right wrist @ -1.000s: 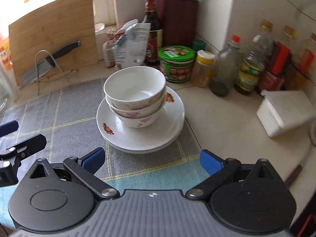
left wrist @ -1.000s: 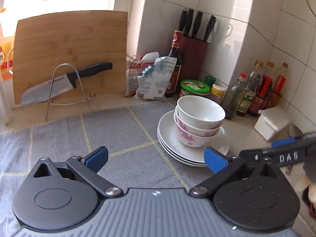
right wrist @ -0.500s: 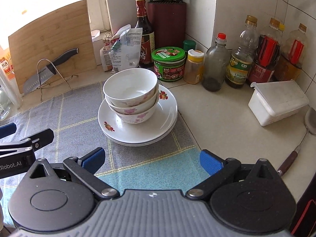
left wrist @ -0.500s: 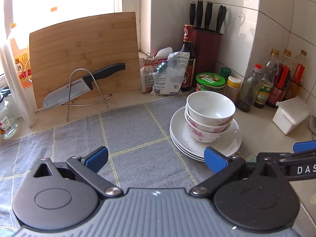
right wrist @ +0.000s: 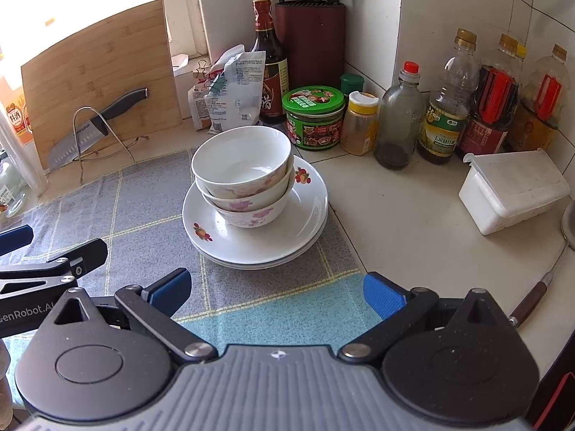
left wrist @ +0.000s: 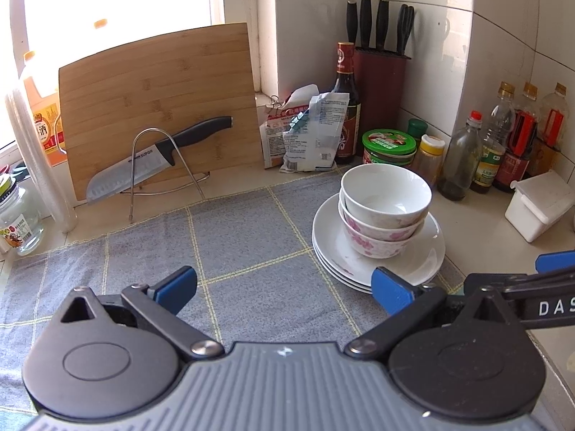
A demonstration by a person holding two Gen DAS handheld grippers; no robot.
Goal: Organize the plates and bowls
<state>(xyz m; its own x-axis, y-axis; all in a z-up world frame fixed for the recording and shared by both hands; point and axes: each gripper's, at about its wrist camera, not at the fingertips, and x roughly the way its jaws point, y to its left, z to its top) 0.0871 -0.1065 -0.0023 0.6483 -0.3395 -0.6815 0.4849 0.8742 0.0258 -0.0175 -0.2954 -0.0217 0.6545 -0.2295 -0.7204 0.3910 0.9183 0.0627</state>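
Note:
Three white bowls (left wrist: 384,204) (right wrist: 241,165) with pink flower prints sit nested on a stack of white plates (left wrist: 427,248) (right wrist: 309,212). The stack rests on the right edge of a grey checked cloth (left wrist: 244,237) (right wrist: 143,237). My left gripper (left wrist: 284,289) is open above the cloth, back from the stack and to its left, with nothing between its blue pads. My right gripper (right wrist: 276,289) is open too, nearer than the stack and empty. Each gripper shows at the edge of the other's view.
A bamboo cutting board (left wrist: 161,107) and a knife on a wire stand (left wrist: 158,154) are at the back left. Sauce bottles (right wrist: 445,107), a green-lidded jar (right wrist: 312,118), a knife block (right wrist: 309,36) and snack bags crowd the back wall. A white lidded box (right wrist: 514,190) sits right.
Both grippers have pulled back and risen from the stack, so the bowls and plates appear farther away. The stack itself has not moved. Both grippers stay open.

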